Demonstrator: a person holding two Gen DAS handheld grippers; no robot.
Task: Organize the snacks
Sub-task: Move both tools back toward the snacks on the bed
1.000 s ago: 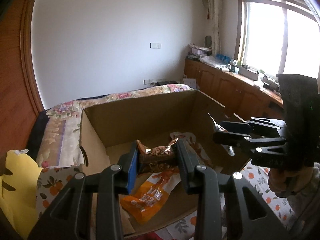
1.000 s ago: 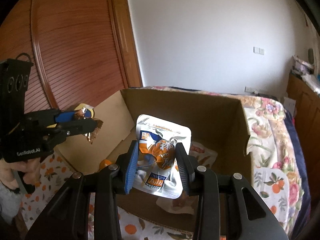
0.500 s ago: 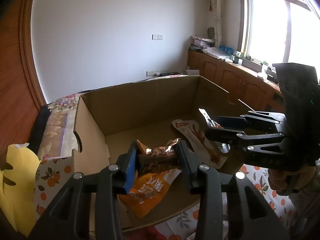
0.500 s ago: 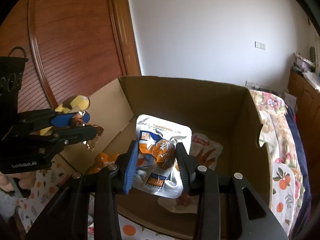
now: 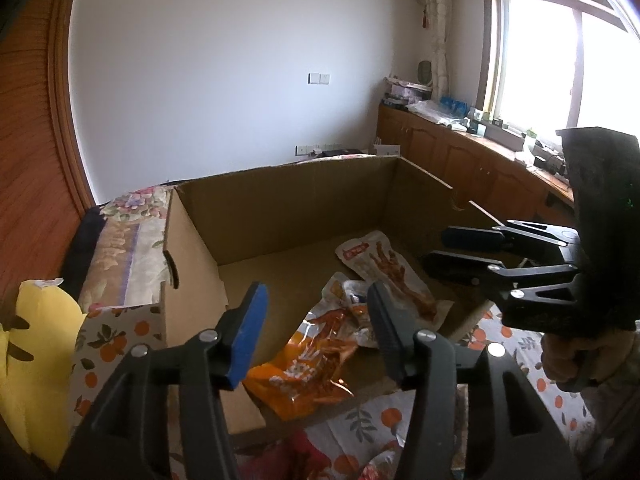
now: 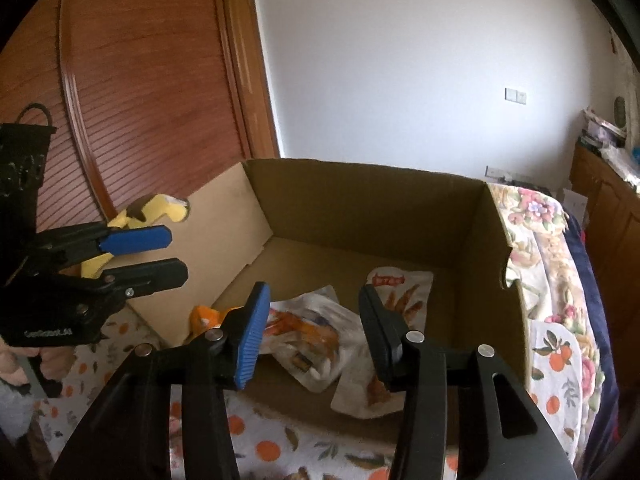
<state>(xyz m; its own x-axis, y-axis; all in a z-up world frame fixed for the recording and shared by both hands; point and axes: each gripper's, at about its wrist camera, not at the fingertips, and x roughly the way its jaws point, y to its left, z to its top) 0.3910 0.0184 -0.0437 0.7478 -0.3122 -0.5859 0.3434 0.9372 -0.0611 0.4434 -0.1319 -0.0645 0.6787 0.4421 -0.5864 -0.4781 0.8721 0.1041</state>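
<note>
white walls and a wooden wardrobe frame an open cardboard box (image 5: pixel 192 280) at centre frame on a fruit-print cloth (image 6: pixel 256 440). inside it lie the snack packets (image 5: pixel 312 356), loose on the floor of the box. left claw (image 5: pixel 316 320) and right claw (image 6: pixel 310 326) hang over the near edge, jaws opening, nothing between them.

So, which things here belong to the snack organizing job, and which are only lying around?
Job:
cardboard box
orange snack packet
white snack packets
left gripper, opening, empty
right gripper, opening, empty

Lying about:
yellow plush toy
floral bedding
</note>
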